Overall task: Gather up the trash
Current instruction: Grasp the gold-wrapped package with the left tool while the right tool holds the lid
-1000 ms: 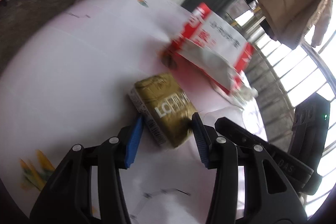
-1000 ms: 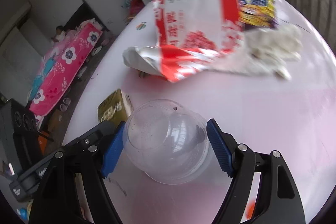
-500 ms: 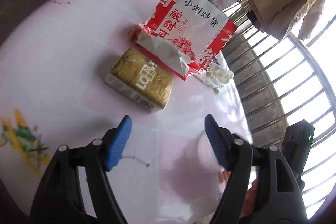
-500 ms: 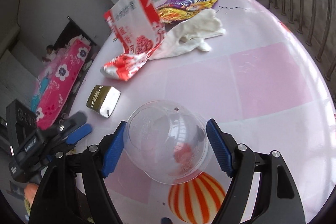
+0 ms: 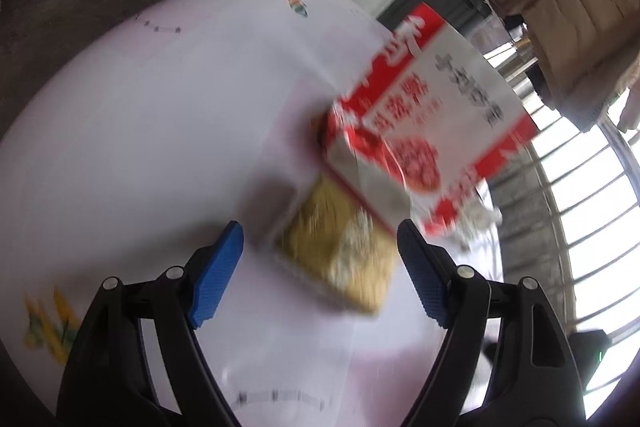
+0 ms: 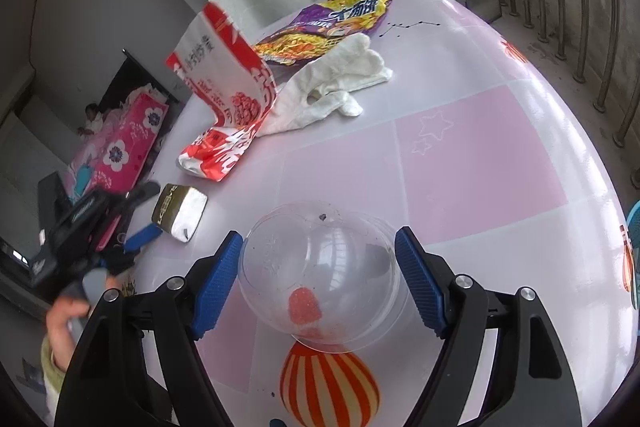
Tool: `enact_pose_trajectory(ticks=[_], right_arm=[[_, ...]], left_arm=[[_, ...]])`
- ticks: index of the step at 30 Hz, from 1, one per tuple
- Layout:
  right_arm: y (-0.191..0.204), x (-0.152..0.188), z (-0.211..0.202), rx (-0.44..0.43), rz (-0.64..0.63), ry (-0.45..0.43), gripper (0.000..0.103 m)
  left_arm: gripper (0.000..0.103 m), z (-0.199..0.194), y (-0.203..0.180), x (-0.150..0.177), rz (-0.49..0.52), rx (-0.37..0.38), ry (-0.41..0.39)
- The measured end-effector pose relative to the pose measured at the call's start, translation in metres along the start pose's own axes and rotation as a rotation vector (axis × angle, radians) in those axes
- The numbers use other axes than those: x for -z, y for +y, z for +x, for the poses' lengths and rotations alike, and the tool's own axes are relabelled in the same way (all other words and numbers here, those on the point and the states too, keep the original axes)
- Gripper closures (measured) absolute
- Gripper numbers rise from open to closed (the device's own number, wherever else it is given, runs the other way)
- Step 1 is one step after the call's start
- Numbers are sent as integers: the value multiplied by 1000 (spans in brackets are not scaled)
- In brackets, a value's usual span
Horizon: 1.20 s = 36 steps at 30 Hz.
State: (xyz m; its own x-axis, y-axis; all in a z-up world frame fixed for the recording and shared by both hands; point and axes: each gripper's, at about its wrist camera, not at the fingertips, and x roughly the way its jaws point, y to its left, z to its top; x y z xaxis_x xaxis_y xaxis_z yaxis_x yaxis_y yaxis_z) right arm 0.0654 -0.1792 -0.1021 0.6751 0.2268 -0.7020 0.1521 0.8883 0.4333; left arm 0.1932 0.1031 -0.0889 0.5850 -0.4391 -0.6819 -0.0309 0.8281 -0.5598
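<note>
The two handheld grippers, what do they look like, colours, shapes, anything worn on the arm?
Both the left gripper and right gripper have black, angular plastic arms with silver round bolts at the joints. Their fingers end in blue pads with a fine ribbed texture. Seen from the right wrist view, the left gripper's black body carries white lettering, too blurred to read. A pale yellowish cuff shows at that wrist.

I am looking into a home. I see a bed with a pink flower blanket (image 6: 120,151) in a side room, a puffy coat (image 5: 576,23) hanging by the window bars (image 5: 580,195), and a table (image 6: 480,155) with a pink cloth holding snack bags.
</note>
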Motion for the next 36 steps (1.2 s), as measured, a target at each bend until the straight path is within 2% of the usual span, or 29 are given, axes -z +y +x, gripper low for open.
enact_pose_trajectory(ticks=[3, 8, 14, 19, 21, 25, 31, 36], right_arm=[[-5, -2, 1, -7, 9, -5, 26], [-10, -7, 4, -10, 9, -17, 26], [-13, -10, 6, -19, 2, -21, 26], [-14, -10, 5, -19, 1, -22, 26], [-15, -10, 4, -18, 2, -23, 26], [-15, -9, 3, -12, 5, -23, 26], [-16, -8, 1, -6, 13, -20, 26], [-16, -8, 1, 1, 19, -20, 26]], left_arm=[[28, 14, -8, -9, 29, -10, 4], [28, 28, -28, -8, 142, -61, -12], [33, 30, -44, 10, 361, -150, -24], [33, 18, -50, 31, 482, -107, 22], [34, 11, -53, 41, 525, -79, 65], [34, -4, -46, 55, 483, 19, 143], [34, -40, -23, 59, 355, 87, 115], [34, -62, -17, 62, 304, 121, 105]])
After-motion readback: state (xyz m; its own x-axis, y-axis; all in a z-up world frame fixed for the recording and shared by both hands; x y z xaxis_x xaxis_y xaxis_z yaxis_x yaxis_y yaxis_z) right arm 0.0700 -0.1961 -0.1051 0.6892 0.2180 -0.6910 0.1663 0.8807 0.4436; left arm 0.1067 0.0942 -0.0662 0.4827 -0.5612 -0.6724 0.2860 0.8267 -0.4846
